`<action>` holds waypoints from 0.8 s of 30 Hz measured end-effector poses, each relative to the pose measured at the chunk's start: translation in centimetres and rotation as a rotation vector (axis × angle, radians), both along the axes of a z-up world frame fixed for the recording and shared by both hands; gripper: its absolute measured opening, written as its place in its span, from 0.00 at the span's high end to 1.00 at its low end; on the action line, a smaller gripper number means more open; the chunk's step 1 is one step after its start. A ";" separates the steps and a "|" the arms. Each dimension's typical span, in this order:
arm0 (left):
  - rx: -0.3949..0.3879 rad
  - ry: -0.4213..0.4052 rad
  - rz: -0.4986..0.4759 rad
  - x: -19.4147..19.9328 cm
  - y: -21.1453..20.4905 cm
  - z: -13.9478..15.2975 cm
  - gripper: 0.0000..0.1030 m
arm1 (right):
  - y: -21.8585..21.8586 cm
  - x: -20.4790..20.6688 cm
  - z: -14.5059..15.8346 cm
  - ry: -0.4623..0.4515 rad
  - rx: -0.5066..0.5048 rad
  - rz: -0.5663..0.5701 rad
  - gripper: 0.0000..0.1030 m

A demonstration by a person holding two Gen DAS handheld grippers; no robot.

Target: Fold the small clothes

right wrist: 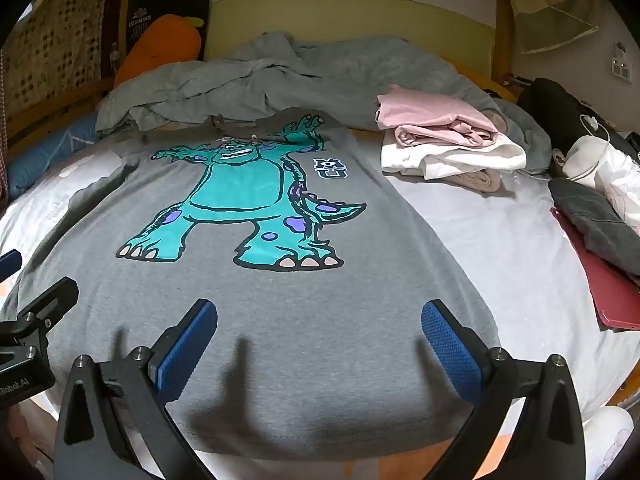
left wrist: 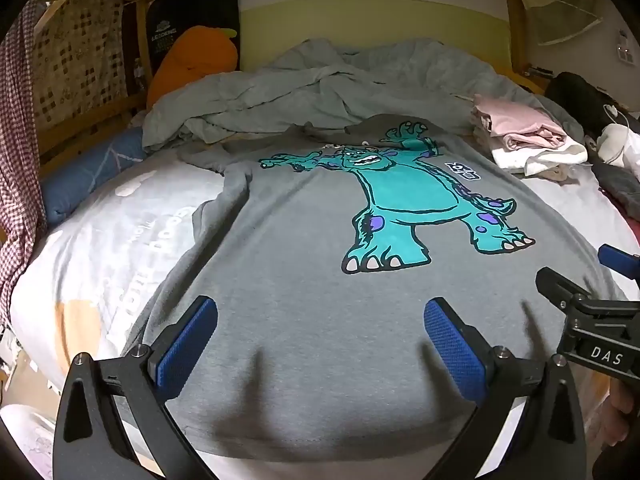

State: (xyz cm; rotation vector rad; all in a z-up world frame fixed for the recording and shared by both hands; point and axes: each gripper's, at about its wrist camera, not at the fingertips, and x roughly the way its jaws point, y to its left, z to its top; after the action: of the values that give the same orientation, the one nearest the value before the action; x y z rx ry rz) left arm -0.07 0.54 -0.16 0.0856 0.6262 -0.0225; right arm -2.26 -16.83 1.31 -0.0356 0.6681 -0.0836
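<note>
Fingers of both grippers stand wide and hold nothing: the left gripper [left wrist: 320, 344] and the right gripper [right wrist: 320, 344] hover side by side above the near hem of the shirt [left wrist: 320, 300], their shadows falling on the cloth. That grey shirt, with a teal monster print [left wrist: 400, 204], lies face up and mostly flat on the bed [right wrist: 500, 248], hem near, collar far; its left sleeve [left wrist: 208, 160] is a little rumpled. To the far right sits a stack of folded clothes [right wrist: 444, 140], and a crumpled grey blanket [left wrist: 320, 80] lies beyond the collar. The step in hand looks like the first grasp for a fold. To do it well, I would spread the grippers toward the two hem corners, or one side's hem and shoulder, pinch a single clean edge of both layers, and lift just enough to carry it over without dragging the body askew. Smoothing the rumpled sleeve first should keep the fold square.
</note>
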 end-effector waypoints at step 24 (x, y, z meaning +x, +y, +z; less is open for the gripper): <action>0.025 -0.035 -0.017 -0.9 -0.7 0.5 0.00 | 0.1 -0.6 0.8 -0.019 0.006 0.018 0.00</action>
State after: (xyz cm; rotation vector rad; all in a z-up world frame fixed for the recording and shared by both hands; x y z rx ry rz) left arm -0.98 -0.12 0.31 0.1148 0.5906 -0.0296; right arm -2.88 -16.72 2.10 -0.0345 0.6487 -0.0648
